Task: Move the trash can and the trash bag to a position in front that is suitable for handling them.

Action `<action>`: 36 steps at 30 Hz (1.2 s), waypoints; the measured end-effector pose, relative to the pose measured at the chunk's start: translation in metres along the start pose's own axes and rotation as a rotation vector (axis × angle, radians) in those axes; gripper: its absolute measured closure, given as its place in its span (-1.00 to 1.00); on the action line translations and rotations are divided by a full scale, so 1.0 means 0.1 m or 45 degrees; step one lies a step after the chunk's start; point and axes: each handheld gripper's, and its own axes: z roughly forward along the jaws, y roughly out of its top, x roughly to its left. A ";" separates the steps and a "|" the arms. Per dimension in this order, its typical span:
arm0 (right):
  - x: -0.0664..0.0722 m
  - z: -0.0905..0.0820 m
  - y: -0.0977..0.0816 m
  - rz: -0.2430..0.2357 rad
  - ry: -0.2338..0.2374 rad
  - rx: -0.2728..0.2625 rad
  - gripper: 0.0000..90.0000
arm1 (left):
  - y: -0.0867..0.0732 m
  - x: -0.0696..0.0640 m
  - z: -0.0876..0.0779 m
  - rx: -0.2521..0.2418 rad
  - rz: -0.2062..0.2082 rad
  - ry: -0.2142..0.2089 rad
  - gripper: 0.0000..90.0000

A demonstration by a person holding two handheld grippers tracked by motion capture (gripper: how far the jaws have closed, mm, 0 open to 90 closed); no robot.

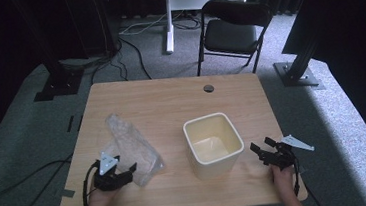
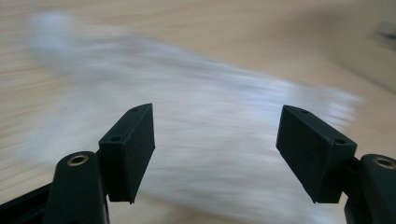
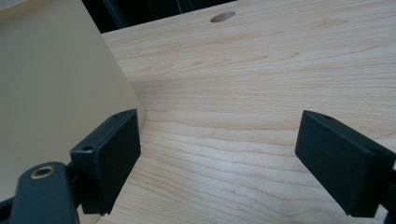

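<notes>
while your left gripper (image 1: 127,172) hovers with jaws spread at the near edge of the clear plastic bag (image 1: 132,146), which lies left of the cream square tub (image 1: 213,144), your right gripper (image 1: 264,152) sits just right of that tub, jaws spread too.

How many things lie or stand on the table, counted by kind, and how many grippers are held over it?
Clear plastic bag: 1
Cream square bin: 1
Grippers: 2, the left gripper at the bag and the right gripper beside the bin, both with jaws apart
Total: 4
</notes>
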 end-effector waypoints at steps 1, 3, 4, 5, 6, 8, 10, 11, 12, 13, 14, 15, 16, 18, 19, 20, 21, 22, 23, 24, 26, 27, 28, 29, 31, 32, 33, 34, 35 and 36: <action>0.00 0.00 0.00 -0.002 -0.001 0.001 -0.70 | 0.00 0.08 0.02 0.022 -0.049 0.046 -0.57; 0.00 0.00 0.00 0.000 -0.001 -0.002 -0.70 | -0.02 0.24 0.07 0.032 -0.098 0.110 -0.57; 0.00 0.00 0.00 0.001 -0.001 -0.003 -0.70 | -0.03 0.31 0.11 0.036 -0.122 0.146 -0.57; 0.00 0.00 0.00 0.001 -0.001 -0.003 -0.70 | -0.03 0.31 0.11 0.036 -0.122 0.146 -0.57; 0.00 0.00 0.00 0.000 -0.001 -0.002 -0.70 | -0.05 0.43 0.18 0.049 -0.150 0.169 -0.57; 0.00 0.00 0.00 -0.001 -0.003 0.000 -0.70 | -0.04 0.50 0.25 0.067 -0.153 0.172 -0.57; 0.00 0.00 0.00 -0.001 -0.004 0.001 -0.70 | -0.03 0.54 0.34 0.087 -0.127 0.174 -0.57; 0.00 0.00 0.00 -0.001 -0.005 0.002 -0.70 | -0.02 0.55 0.38 0.101 -0.121 0.166 -0.57; 0.00 0.00 0.00 -0.002 -0.005 0.002 -0.70 | -0.01 0.56 0.43 0.115 -0.116 0.172 -0.57; 0.00 0.00 0.00 -0.001 -0.006 0.002 -0.70 | -0.01 0.56 0.43 0.115 -0.116 0.172 -0.56; 0.00 0.00 0.00 -0.001 -0.006 0.000 -0.70 | 0.02 0.56 0.53 0.160 -0.077 0.180 -0.56; 0.00 0.00 0.00 -0.001 -0.006 0.000 -0.70 | 0.02 0.56 0.53 0.160 -0.077 0.180 -0.56; 0.00 0.00 0.00 0.000 -0.006 0.000 -0.70 | 0.04 0.53 0.63 0.232 -0.016 0.198 -0.56; 0.00 0.00 0.00 0.001 -0.005 -0.001 -0.70 | 0.06 0.53 0.66 0.222 -0.049 0.209 -0.52; 0.00 0.00 0.00 0.000 -0.004 -0.001 -0.70 | 0.07 0.52 0.68 0.218 -0.050 0.203 -0.40; 0.00 0.00 0.00 0.000 -0.003 -0.001 -0.70 | 0.09 0.51 0.69 0.222 -0.025 0.200 -0.35; 0.00 0.00 0.00 0.000 -0.002 -0.001 -0.70 | 0.11 0.50 0.71 0.213 -0.015 0.200 -0.26; 0.00 0.00 0.00 0.000 -0.002 -0.001 -0.70 | 0.12 0.50 0.72 0.207 -0.009 0.159 -0.07; 0.00 0.00 0.00 0.000 0.000 -0.001 -0.70 | 0.13 0.50 0.74 0.205 -0.015 0.121 0.13; 0.00 0.00 0.00 -0.001 0.000 -0.001 -0.70 | 0.15 0.49 0.77 0.203 -0.019 0.110 0.21; 0.00 0.00 0.00 -0.001 0.002 -0.002 -0.70 | 0.19 0.48 0.81 0.205 -0.003 0.067 0.52; 0.00 0.00 0.00 -0.002 0.003 -0.002 -0.70 | 0.21 0.47 0.84 0.208 -0.003 0.049 0.62; 0.00 0.00 0.00 -0.002 0.003 -0.002 -0.70 | 0.21 0.47 0.84 0.208 -0.003 0.049 0.78; 0.00 0.00 0.00 -0.002 0.006 -0.001 -0.70 | 0.28 0.41 0.94 0.212 0.041 -0.004 0.96; 0.00 0.00 0.00 -0.001 0.008 -0.001 -0.70 | 0.30 0.40 0.97 0.208 0.043 -0.032 1.00; 0.00 0.00 0.00 -0.001 0.008 -0.001 -0.70 | 0.32 0.39 1.00 0.207 0.058 -0.029 1.00; 0.00 0.00 0.00 -0.001 0.009 -0.001 -0.70 | 0.36 0.36 1.06 0.205 0.074 -0.074 1.00; 0.00 0.00 0.00 -0.001 0.009 -0.001 -0.70 | 0.36 0.36 1.06 0.205 0.074 -0.074 1.00; -0.01 0.00 0.00 -0.001 0.011 -0.002 -0.70 | 0.40 0.33 1.12 0.202 0.095 -0.111 1.00; -0.01 0.00 0.00 -0.001 0.012 -0.002 -0.70 | 0.41 0.31 1.15 0.202 0.108 -0.124 1.00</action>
